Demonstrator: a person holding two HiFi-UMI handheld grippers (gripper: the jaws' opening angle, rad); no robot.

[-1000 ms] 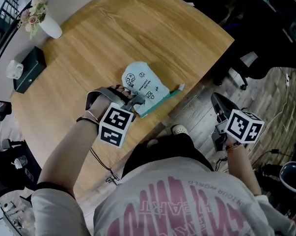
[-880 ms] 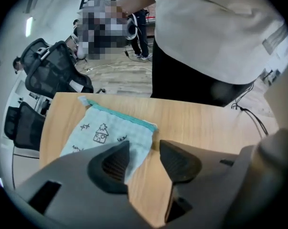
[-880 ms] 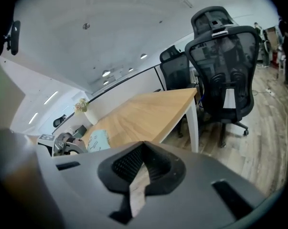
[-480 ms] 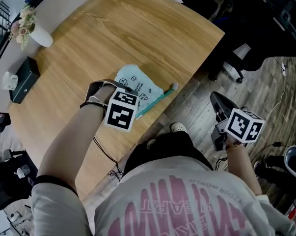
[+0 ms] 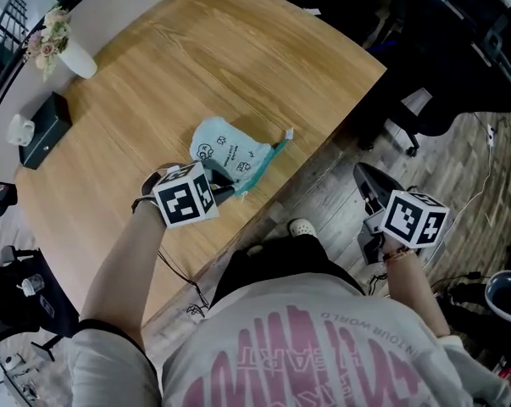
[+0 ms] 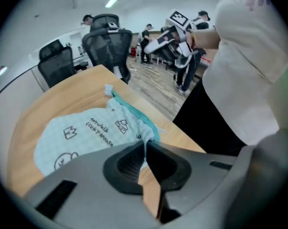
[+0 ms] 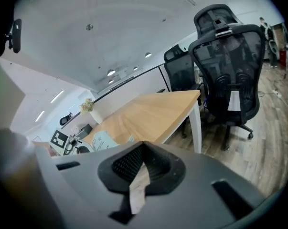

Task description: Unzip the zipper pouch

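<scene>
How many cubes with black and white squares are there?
2. One cube sits on the left gripper at the pouch; the other is on the right gripper, over the floor. None seem hidden.

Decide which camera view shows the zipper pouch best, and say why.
The left gripper view: the zipper pouch fills the foreground, its printed drawings and teal zipper clear. The head view shows it small on the table; the right gripper view shows only a distant speck.

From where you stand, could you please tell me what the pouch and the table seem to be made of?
The pouch looks like soft, matte cloth, pale blue with printed drawings: it wrinkles and sags rather than holding a shape. The table looks like light wood or a wood-look laminate, smooth, with grain lines running across it.
</scene>
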